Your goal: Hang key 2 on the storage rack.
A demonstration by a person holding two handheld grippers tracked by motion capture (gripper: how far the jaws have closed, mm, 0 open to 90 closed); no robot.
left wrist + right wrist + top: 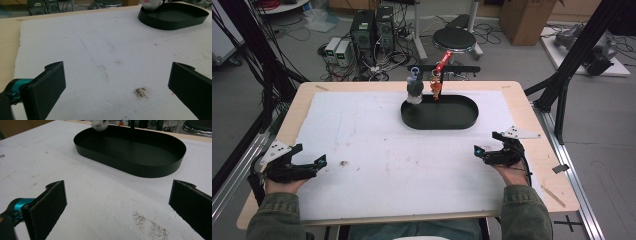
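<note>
**Both grippers parked wide, tray and its hanging figures untouched**

The table (pixel 532 165) is a pale wooden top, most of it covered by a white sheet (pixel 377 150) marked with a few dirty smudges. On the far middle of that sheet sits the black oval tray (pixel 439 120), empty across its floor as the right gripper view shows. At the tray's far left rim a small stand (pixel 443 68) rises, and from it hang a grey figure (pixel 414 90) and, just to its right, an orange figure (pixel 435 87); whether the grey one touches the rim cannot be told.

The left gripper (pixel 304 167) rests at the near left of the sheet, its fingers spread wide with nothing between them. The right gripper (pixel 494 150) lies at the near right, fingers likewise spread and empty. Both are well apart from the tray and point toward it.

This looks like the opening step, before any reach has begun. The figures are the likely target, being the only small things nearby. The next move would call for one gripper to travel far and inward, lift above the tray wall, and bring its open fingers around one figure without knocking the stand.
</note>
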